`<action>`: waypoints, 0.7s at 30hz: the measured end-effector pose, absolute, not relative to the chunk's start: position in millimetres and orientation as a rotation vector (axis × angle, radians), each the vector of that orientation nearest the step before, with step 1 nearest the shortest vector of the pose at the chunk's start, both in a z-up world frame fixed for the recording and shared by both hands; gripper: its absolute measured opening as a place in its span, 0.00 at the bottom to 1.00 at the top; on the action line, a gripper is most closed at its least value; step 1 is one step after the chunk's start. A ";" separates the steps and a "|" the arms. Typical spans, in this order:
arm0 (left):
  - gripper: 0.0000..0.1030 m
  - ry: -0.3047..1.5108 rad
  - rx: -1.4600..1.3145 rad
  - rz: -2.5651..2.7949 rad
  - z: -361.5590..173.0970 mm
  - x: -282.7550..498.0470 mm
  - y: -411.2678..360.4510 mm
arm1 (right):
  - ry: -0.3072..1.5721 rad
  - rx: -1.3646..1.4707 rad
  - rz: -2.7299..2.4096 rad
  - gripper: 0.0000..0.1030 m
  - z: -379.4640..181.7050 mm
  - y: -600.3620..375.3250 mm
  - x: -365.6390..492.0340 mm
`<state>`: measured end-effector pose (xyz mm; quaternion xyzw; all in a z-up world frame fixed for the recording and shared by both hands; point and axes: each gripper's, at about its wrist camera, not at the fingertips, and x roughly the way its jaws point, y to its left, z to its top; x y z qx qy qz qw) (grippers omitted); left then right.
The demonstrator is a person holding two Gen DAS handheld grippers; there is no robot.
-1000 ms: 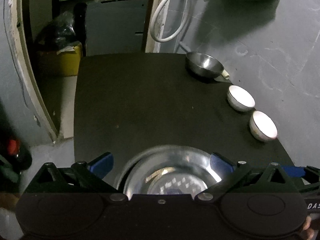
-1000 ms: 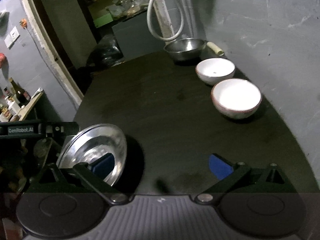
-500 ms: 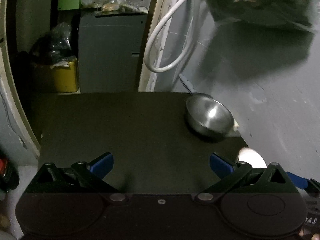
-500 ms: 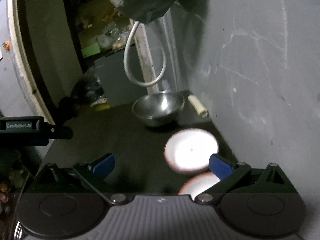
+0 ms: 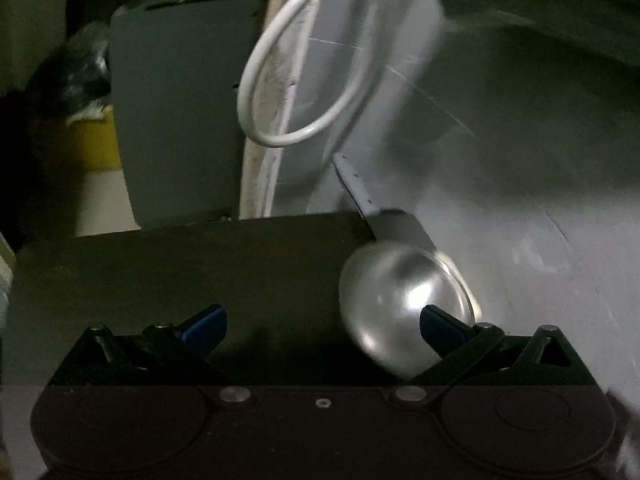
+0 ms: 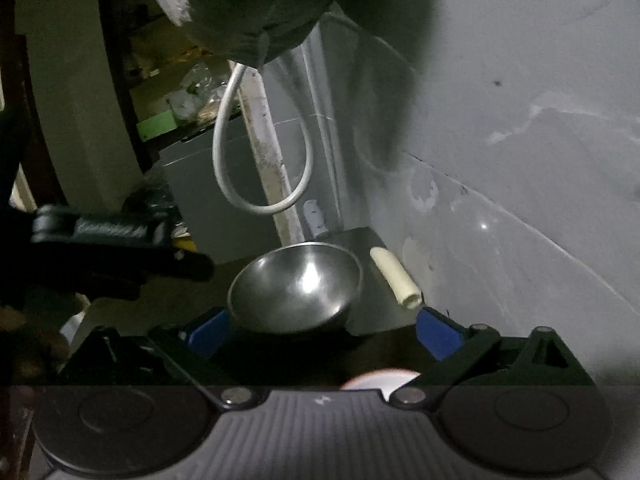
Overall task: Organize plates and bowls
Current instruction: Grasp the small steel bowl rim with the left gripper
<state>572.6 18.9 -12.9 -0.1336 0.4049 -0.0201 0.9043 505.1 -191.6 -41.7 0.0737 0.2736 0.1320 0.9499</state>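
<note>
A steel bowl (image 5: 396, 304) (image 6: 296, 284) sits at the far right corner of the dark table (image 5: 200, 272), close to the grey wall. In the left wrist view my left gripper (image 5: 322, 324) is open, and its right fingertip (image 5: 438, 326) overlaps the bowl's right side. In the right wrist view my right gripper (image 6: 320, 332) is open just in front of the bowl, which lies between the two blue pads. The rim of a white bowl (image 6: 380, 380) peeks out right below the right gripper. The steel plate and the second white bowl are out of view.
A cream tube (image 6: 394, 278) lies beside the steel bowl at the wall. A white hose loop (image 5: 296, 92) hangs on the door frame behind the table. A dark plastic bag (image 6: 256, 8) hangs overhead. The left gripper's body (image 6: 112, 248) reaches in from the left.
Both grippers have moved forward across the table toward the steel bowl at the far corner. The steel plate and the white bowls have dropped out of view behind them.
</note>
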 end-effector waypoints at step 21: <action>0.39 1.004 -0.544 -0.042 -73.5 613.0 17.0 | 0.732 0.062 0.221 0.47 -65.6 -169.8 572.0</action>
